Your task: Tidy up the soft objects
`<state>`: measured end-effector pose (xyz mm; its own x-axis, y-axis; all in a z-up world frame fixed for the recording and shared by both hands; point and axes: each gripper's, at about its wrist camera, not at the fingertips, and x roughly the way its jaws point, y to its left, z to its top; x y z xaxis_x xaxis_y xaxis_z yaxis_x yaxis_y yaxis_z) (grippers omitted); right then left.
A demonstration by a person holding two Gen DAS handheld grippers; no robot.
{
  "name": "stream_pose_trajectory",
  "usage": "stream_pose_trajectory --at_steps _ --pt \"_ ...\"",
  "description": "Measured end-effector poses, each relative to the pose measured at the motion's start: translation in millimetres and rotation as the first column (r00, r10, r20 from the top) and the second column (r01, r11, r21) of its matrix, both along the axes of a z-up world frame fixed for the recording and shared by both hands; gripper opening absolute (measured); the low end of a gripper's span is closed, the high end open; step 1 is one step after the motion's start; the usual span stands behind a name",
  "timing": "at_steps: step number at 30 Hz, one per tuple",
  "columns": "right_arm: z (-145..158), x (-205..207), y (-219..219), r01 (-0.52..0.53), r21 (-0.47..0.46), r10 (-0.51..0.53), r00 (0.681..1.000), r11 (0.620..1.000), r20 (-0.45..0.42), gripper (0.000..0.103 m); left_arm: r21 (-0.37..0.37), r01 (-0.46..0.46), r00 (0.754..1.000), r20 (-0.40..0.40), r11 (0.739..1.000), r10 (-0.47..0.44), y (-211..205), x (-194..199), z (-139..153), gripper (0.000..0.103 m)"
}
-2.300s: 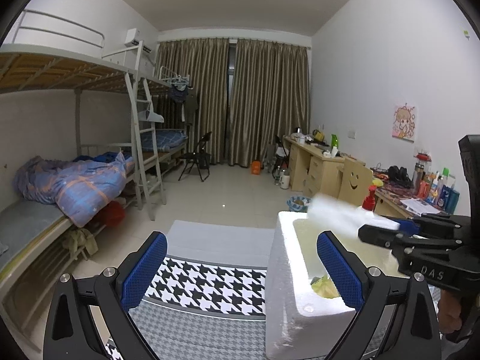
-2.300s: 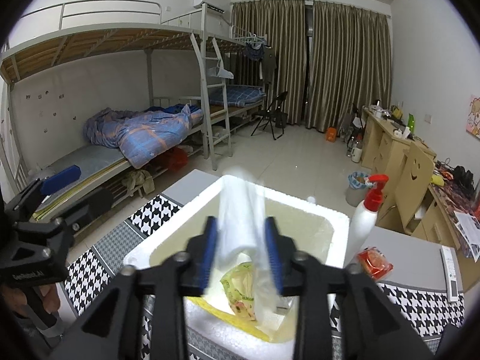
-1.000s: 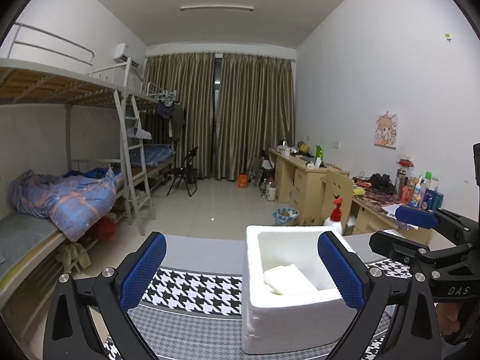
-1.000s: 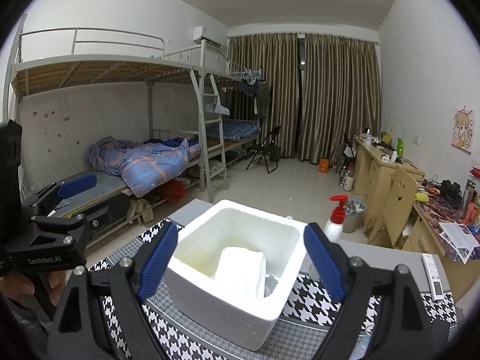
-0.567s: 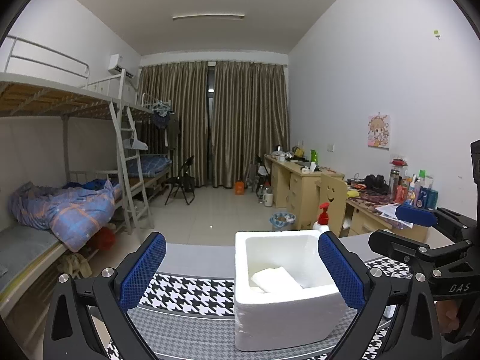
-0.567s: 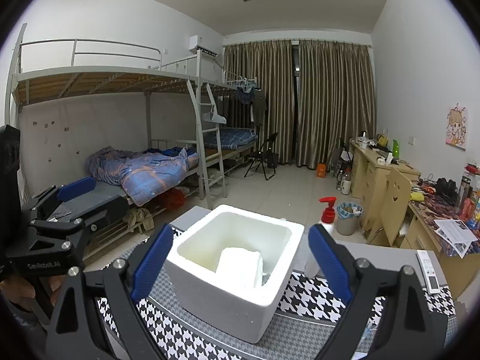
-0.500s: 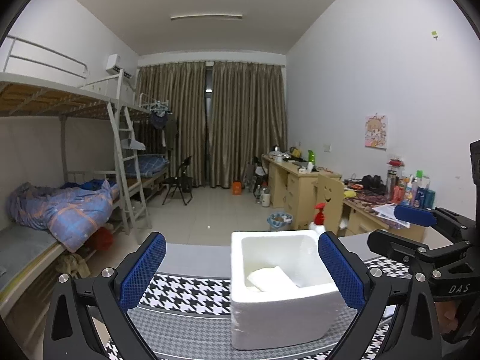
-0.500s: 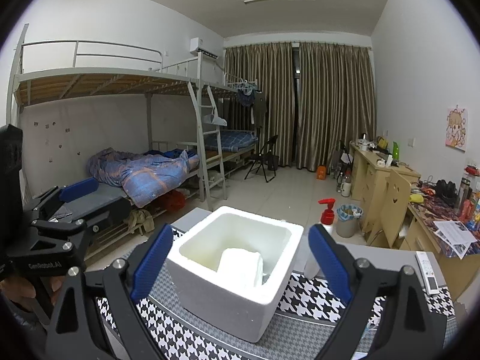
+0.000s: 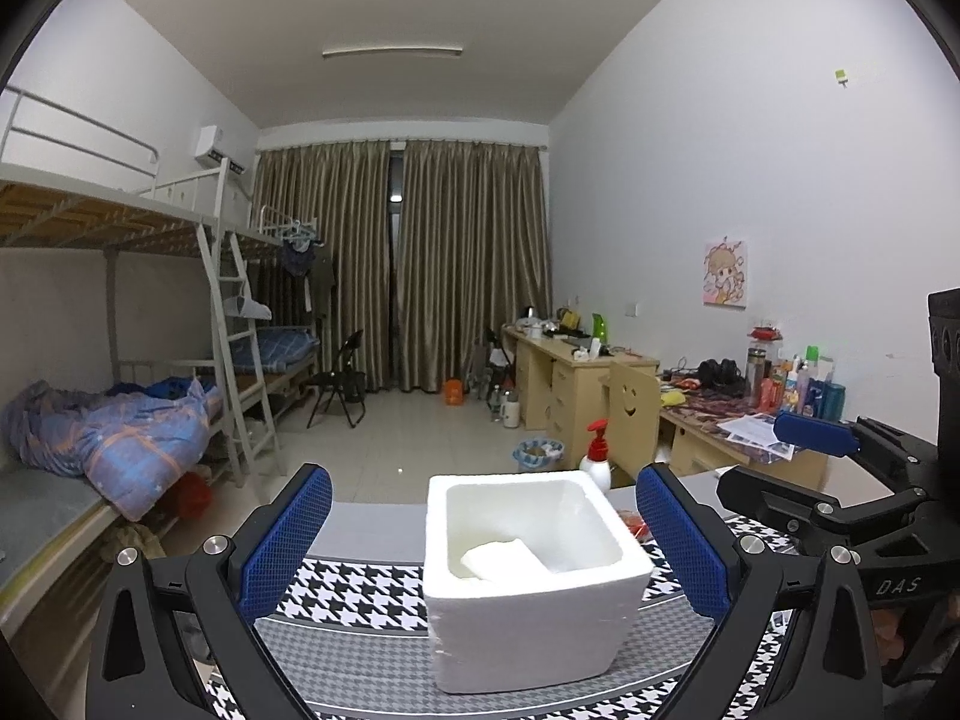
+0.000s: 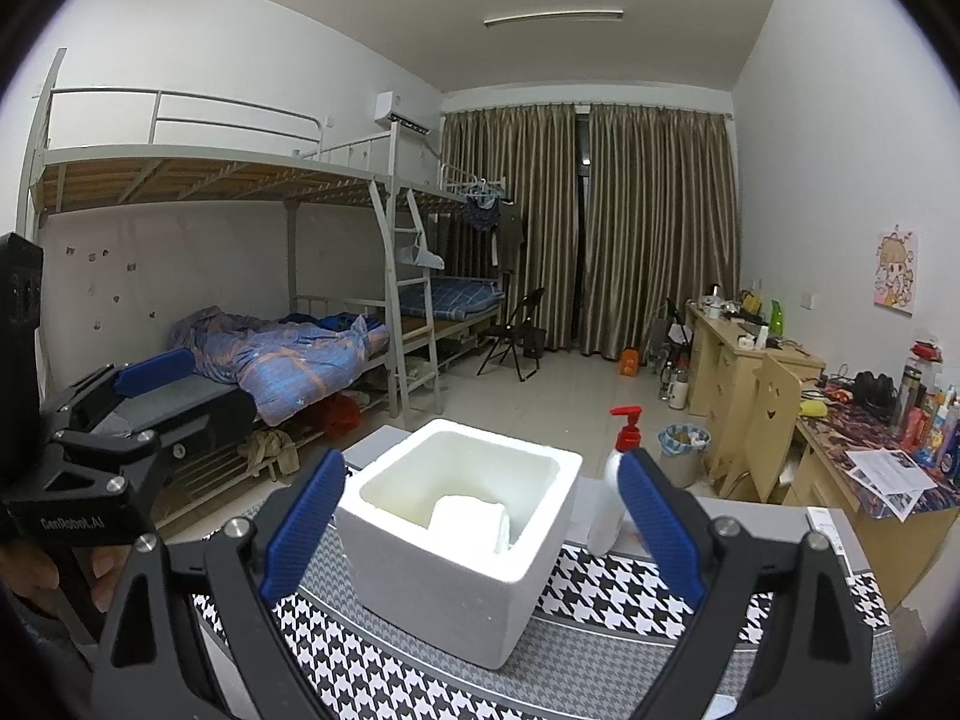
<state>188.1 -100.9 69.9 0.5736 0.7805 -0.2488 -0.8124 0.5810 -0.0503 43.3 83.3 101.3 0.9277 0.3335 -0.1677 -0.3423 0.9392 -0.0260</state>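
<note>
The table (image 9: 372, 642), under a black-and-white houndstooth cloth, carried a white foam box (image 9: 528, 618) standing open-topped and upright. From both wrist views the box stood straight ahead and slightly below the grippers, with no soft thing visible outside it. The left gripper (image 9: 480, 546) hung with its blue pads wide apart and nothing between them; the box sat just right of its centre line. The right gripper (image 10: 480, 522) was likewise spread wide and empty, and the box lay centred between its fingers, so by my judgement the right one was the better lined up for any reach into the box. Inside, a folded white soft pack (image 10: 471, 522) lay flat on the box floor toward the near right corner, its long axis running roughly front to back. A white pump bottle with a red head (image 10: 615, 480) stood just beside the box on its far right. Readable writing: "DAS" on the right gripper's body in the left view, and "GenRobot.AI" on the left gripper's body in the right view
</note>
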Motion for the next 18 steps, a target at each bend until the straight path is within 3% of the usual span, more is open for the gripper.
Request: stream_pose_trajectory --at_steps 18 --pt "-0.8 -19.5 -33.1 0.050 0.041 -0.050 0.999 0.998 0.004 0.096 0.024 0.038 0.999 0.010 0.999 -0.038 -25.9 -13.7 3.6 0.102"
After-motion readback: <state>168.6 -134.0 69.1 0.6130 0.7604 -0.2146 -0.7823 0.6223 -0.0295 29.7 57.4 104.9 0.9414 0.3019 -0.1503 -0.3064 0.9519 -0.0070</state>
